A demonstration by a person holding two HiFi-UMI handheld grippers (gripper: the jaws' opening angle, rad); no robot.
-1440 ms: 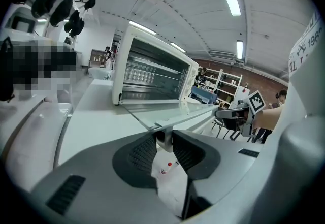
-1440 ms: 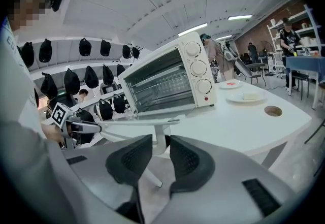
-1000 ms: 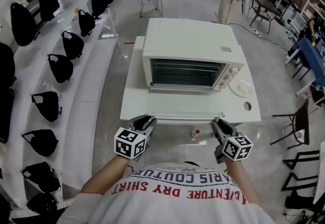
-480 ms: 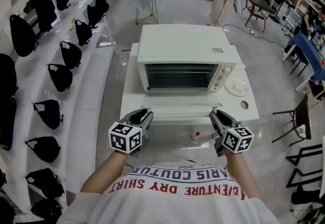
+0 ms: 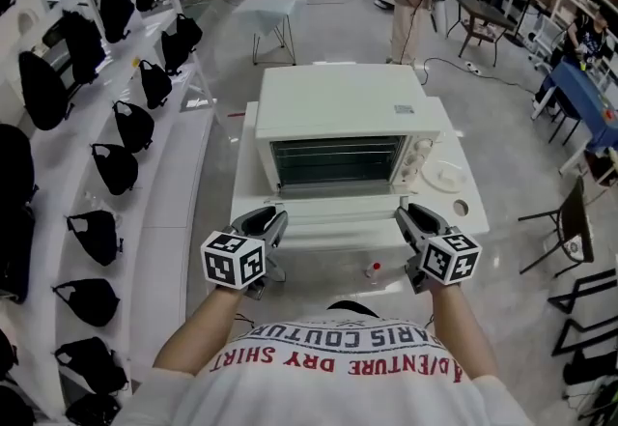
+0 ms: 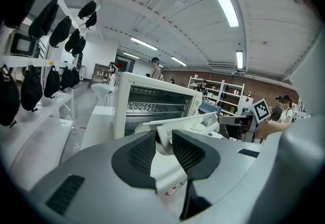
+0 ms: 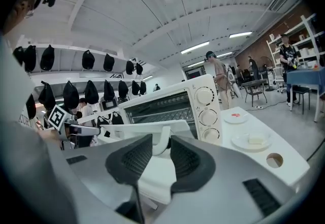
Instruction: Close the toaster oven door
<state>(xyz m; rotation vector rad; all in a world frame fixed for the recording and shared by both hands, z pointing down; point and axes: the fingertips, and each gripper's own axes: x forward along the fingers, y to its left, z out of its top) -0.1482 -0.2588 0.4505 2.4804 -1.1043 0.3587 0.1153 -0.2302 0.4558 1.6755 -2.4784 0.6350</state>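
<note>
The oven [image 5: 343, 110] sits mid-table [image 5: 249, 154], its front facing the person. Its door [image 5: 338, 212] is open, hinged at the bottom and tilted out toward the person, neither flat nor upright. The wire rack inside shows through the opening.

Both grippers hold the door's handle [image 6: 161, 136] along the free edge. The left gripper [image 5: 273, 217] grips near the left end and the right gripper [image 5: 406, 214] near the right end. In the left gripper view the jaws are clamped on the handle's white bar, pads pressed to either side. The right gripper view shows the same, jaws closed on the bar [image 7: 161, 141].

Three knobs [image 5: 413, 163] run down the oven's right front. A plate [image 5: 444, 175] lies on the table just beside them. Black bags [image 5: 116, 168] hang on the shelves to the left.
</note>
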